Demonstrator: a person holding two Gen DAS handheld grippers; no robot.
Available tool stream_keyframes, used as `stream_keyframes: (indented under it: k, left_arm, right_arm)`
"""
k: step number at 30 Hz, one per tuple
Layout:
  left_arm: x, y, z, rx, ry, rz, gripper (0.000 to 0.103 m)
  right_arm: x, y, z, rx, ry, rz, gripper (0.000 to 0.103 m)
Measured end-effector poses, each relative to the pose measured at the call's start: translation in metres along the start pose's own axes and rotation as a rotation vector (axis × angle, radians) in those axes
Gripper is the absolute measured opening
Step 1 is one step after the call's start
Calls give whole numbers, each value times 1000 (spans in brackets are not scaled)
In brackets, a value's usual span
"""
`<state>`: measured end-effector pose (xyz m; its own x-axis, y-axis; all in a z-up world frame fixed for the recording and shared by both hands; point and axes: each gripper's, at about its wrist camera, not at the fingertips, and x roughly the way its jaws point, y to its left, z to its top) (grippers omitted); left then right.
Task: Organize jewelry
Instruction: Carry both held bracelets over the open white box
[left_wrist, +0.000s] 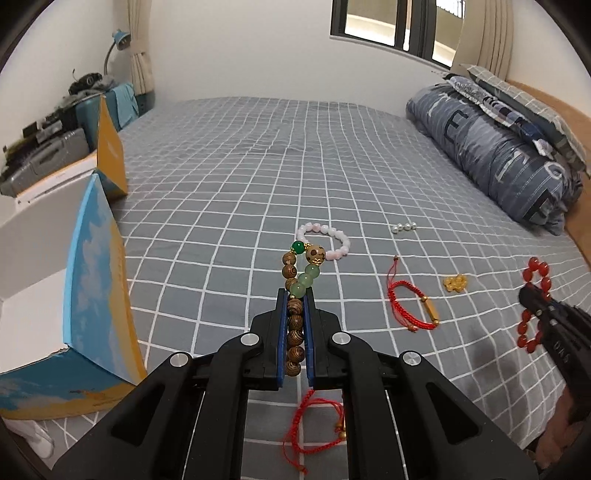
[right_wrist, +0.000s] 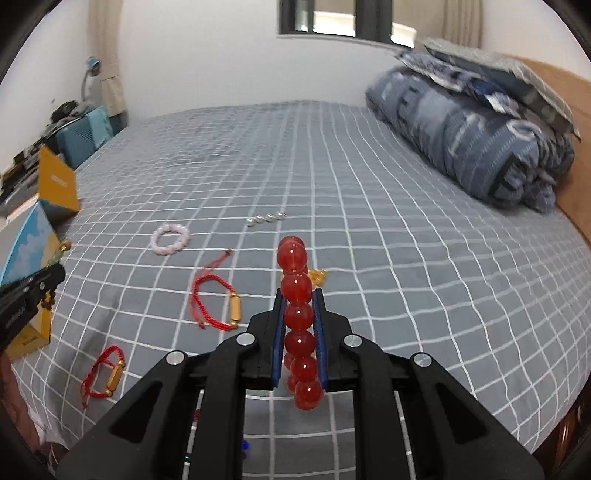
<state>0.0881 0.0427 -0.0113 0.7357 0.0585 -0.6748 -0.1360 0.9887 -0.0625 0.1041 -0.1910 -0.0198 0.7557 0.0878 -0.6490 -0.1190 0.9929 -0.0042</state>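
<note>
My left gripper (left_wrist: 295, 295) is shut on a bracelet of brown wooden and green beads (left_wrist: 300, 275), held above the grey checked bed (left_wrist: 258, 177). My right gripper (right_wrist: 299, 293) is shut on a red bead bracelet (right_wrist: 297, 317), also lifted off the bed; the same bracelet (left_wrist: 535, 306) shows at the right edge of the left wrist view. Lying on the bedspread are a pink bead bracelet (left_wrist: 325, 240), a short string of pearls (left_wrist: 403, 226), a small gold charm (left_wrist: 456, 283) and two red cord bracelets (left_wrist: 412, 302) (left_wrist: 314, 432) with gold tubes.
An open cardboard box (left_wrist: 92, 288) with blue and yellow flaps sits at the bed's left edge. A rolled blue quilt (left_wrist: 509, 158) and pillows lie at the right by the headboard. Cluttered shelves and a lamp (left_wrist: 118, 40) stand at the far left.
</note>
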Motion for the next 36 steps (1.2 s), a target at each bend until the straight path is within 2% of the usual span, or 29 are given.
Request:
stream_keyframes:
  k: [10, 18, 26, 31, 36]
  left_arm:
    - [-22, 6, 3, 42, -14, -6, 7]
    - [-48, 39, 15, 15, -23, 22, 7]
    - [-88, 93, 34, -29, -68, 105, 7]
    - [-112, 141, 41, -86, -77, 159, 7]
    - [-136, 188, 40, -120, -76, 235, 7]
  right_arm:
    - [-9, 11, 11, 30, -7, 3, 13]
    - [-17, 35, 27, 13, -13, 45, 13]
    - [-34, 92, 46, -73, -64, 99, 13]
    - [-51, 143, 67, -133, -101, 151, 13]
    - [-67, 211, 85, -217, -124, 214, 13]
